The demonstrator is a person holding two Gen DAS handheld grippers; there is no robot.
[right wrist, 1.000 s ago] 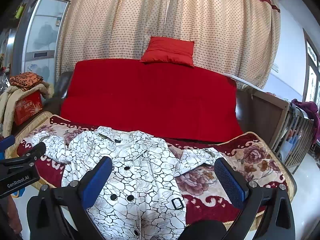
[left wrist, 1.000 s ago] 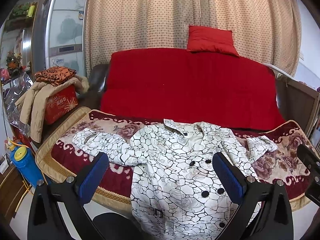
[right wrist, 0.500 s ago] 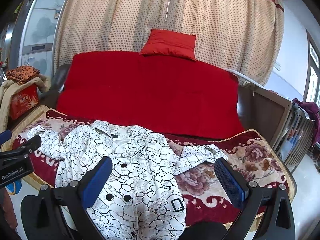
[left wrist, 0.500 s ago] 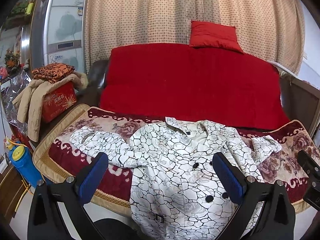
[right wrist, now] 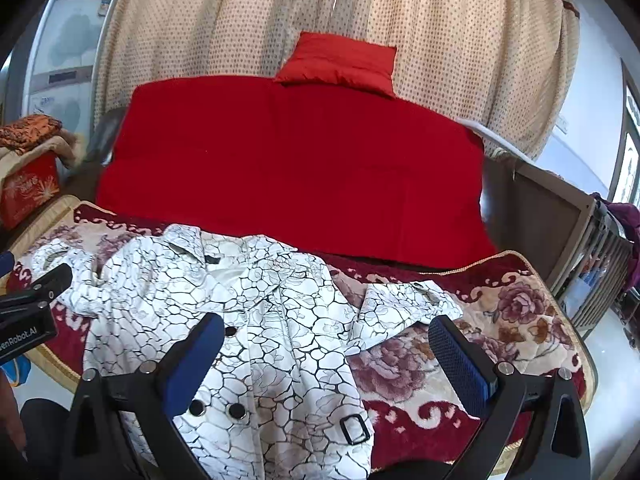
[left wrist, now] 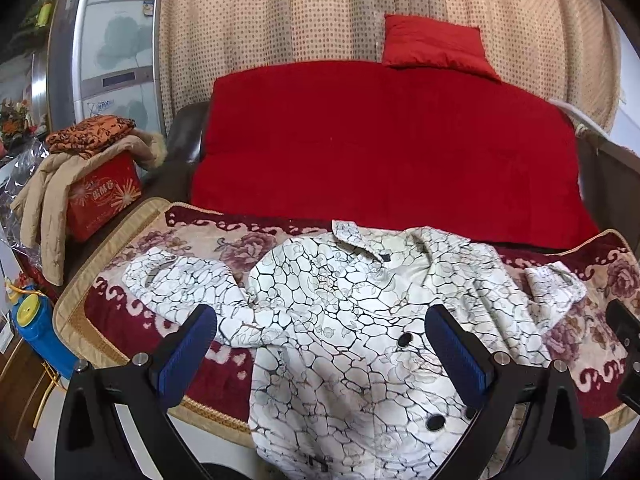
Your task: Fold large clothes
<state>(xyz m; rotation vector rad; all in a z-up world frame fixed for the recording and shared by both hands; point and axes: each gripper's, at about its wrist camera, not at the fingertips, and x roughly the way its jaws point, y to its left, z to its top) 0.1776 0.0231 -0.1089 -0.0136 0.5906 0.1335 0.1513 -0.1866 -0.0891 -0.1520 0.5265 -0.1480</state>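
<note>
A white coat (left wrist: 340, 320) with a black crackle print and dark buttons lies face up on the flowered blanket (left wrist: 132, 240) of a sofa, collar toward the backrest. Its hem hangs over the front edge. One sleeve (left wrist: 172, 280) spreads left, the other sleeve (right wrist: 404, 304) lies bunched to the right. My left gripper (left wrist: 320, 348) is open above the coat's left half, nothing between its blue pads. My right gripper (right wrist: 324, 356) is open over the coat's right front, near the belt buckle (right wrist: 354, 428). The left gripper's body (right wrist: 28, 320) shows at the right wrist view's left edge.
A red throw (left wrist: 380, 148) covers the sofa back, with a red cushion (left wrist: 432, 46) on top. At the left stand a red box (left wrist: 100, 200) draped with a beige jacket and a blue jug (left wrist: 36, 328). A wooden crib (right wrist: 580, 248) stands at the right.
Both grippers have moved forward and lower toward the coat, which now fills more of each view. The coat itself has not shifted, and both grippers remain open.
</note>
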